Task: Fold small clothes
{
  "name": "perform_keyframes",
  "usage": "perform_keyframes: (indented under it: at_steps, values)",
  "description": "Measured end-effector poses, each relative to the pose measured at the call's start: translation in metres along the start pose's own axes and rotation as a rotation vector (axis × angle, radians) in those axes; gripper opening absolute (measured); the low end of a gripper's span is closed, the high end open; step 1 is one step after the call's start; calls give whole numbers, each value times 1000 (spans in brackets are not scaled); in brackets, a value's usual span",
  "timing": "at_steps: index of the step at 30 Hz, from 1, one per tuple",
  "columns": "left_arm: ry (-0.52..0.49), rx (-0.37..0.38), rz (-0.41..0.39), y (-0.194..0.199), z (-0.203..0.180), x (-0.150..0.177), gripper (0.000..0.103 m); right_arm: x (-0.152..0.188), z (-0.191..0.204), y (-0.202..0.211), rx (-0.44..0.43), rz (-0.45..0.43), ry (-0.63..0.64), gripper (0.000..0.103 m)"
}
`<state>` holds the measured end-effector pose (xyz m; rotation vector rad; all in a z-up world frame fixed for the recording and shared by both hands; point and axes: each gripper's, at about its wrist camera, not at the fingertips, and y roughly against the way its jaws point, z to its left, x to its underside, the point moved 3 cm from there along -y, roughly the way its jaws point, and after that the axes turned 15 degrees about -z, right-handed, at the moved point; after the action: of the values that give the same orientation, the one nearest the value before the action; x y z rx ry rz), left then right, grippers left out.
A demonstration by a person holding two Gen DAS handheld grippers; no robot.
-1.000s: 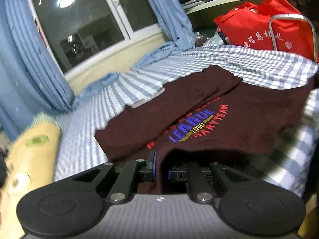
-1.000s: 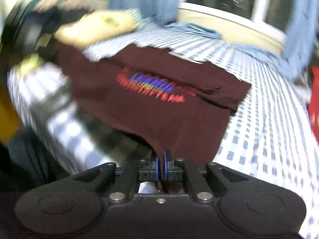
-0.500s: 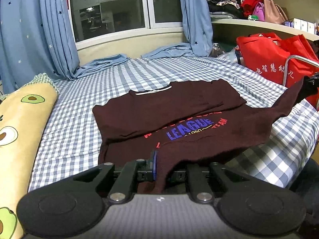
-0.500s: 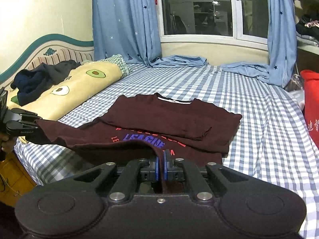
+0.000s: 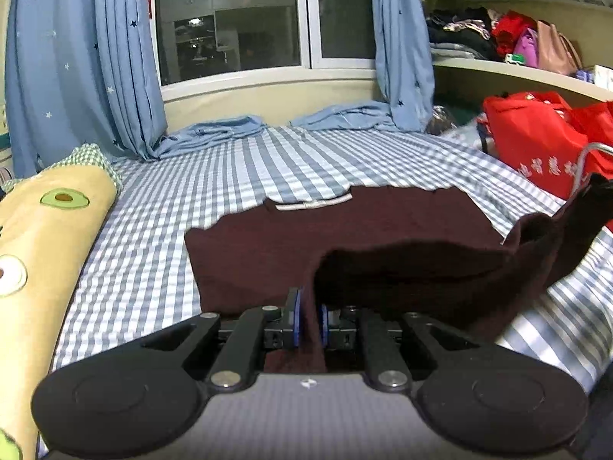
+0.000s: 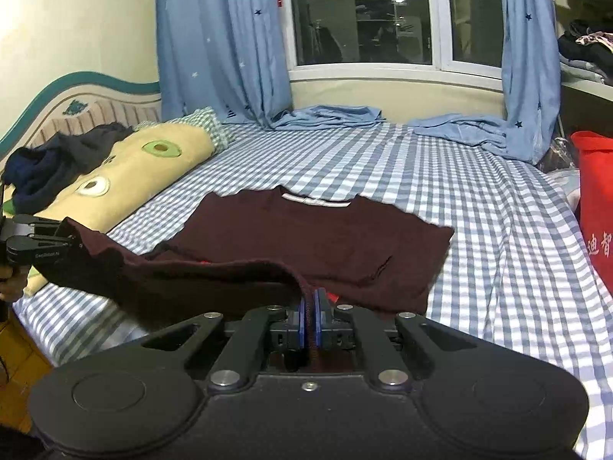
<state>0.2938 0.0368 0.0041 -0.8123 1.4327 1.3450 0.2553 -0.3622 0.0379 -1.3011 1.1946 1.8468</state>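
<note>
A dark maroon T-shirt (image 5: 345, 237) lies on the blue checked bed (image 5: 268, 168), collar towards the window, sleeves folded in. My left gripper (image 5: 309, 316) is shut on the shirt's bottom hem at one corner. My right gripper (image 6: 310, 316) is shut on the hem at the other corner. The hem (image 6: 214, 272) hangs lifted between them above the shirt body (image 6: 325, 237), hiding most of the print. The left gripper also shows at the far left of the right wrist view (image 6: 72, 243).
A long yellow avocado pillow (image 5: 42, 237) lies along the left side of the bed. Red bags (image 5: 536, 142) stand at the right edge. Blue curtains (image 6: 222, 42) pool at the window end. Dark clothes (image 6: 57, 161) lie on the pillow's far end.
Both grippers have raised the bottom hem and carried it forward over the shirt towards the collar. The printed lettering is now covered by the lifted fabric.
</note>
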Motion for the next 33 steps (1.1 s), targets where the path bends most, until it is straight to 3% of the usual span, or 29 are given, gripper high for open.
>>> perform_keyframes:
  at_steps: [8, 15, 18, 23, 29, 30, 32, 33]
  values:
    - [15, 13, 23, -83, 29, -34, 11, -37, -29, -74, 47, 15, 45, 3]
    - [-27, 51, 131, -195, 64, -52, 11, -75, -89, -187, 34, 105, -55, 3]
    - [31, 70, 190, -249, 81, -55, 12, -84, -113, -243, 55, 150, -87, 3]
    - [50, 70, 273, -333, 87, -41, 12, -71, -153, -340, 114, 261, -145, 3]
    - [99, 66, 390, -398, 94, 1, 13, -27, -191, -409, 151, 352, -271, 3]
    - [119, 64, 397, -404, 97, 8, 19, -21, -195, -416, 154, 350, -286, 3]
    - [116, 32, 384, -408, 99, 15, 49, -10, -198, -424, 166, 359, -290, 3]
    - [96, -1, 359, -407, 100, 17, 77, -2, -198, -428, 172, 370, -282, 4]
